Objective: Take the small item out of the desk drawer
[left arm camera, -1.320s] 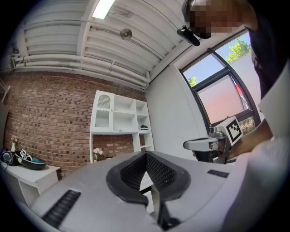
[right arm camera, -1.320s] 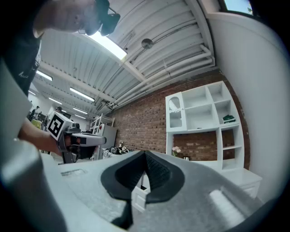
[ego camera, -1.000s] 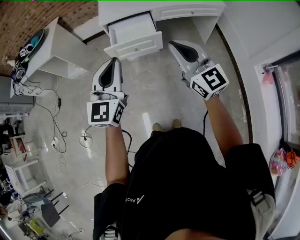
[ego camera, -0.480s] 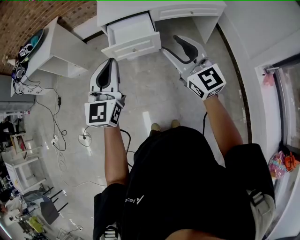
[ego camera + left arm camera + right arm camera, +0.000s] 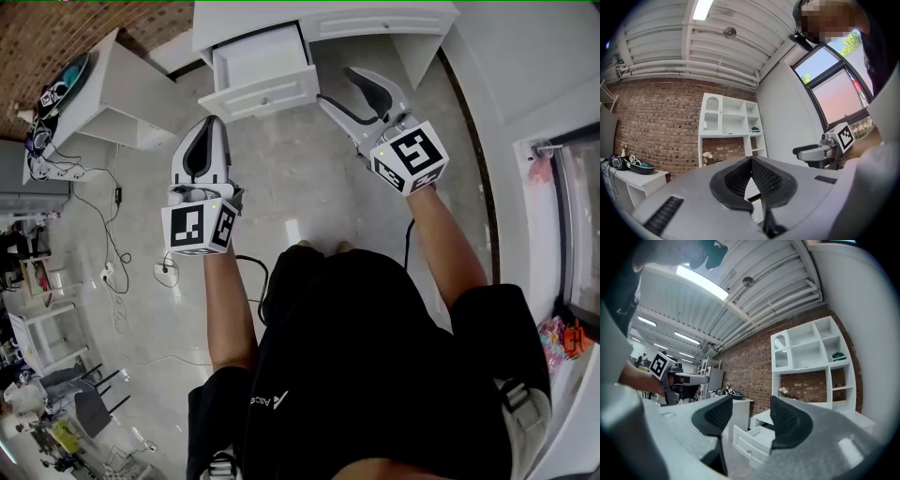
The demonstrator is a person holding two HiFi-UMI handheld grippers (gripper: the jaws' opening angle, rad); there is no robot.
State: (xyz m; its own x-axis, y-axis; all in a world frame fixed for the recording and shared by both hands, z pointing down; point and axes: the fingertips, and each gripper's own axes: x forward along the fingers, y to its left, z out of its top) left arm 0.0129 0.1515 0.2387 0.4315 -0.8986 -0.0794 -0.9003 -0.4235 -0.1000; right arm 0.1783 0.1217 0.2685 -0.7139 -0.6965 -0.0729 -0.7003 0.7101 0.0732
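Pale polished floor (image 5: pixel 281 178) before white desk (image 5: pixel 375 14); drawer (image 5: pixel 262 61) stood pulled out, small item inside not discernible. Left gripper (image 5: pixel 208 122): jaws together, empty, short of drawer. Right gripper (image 5: pixel 335 84): jaws opening, nothing between them, near drawer's right corner.

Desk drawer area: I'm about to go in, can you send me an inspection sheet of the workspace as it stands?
Surface: white desk, only its front strip shows; pale glossy floor below.
Job's things: drawer pulled out; small item not seen inside from here.
Clutter: dark bowl on side table.
Grippers: left gripper shut, empty; right gripper jaws opening, nothing between them; neither is inside the drawer.
Cables: loose leads on the floor at left.
Surroundings: brick wall, white shelf unit.
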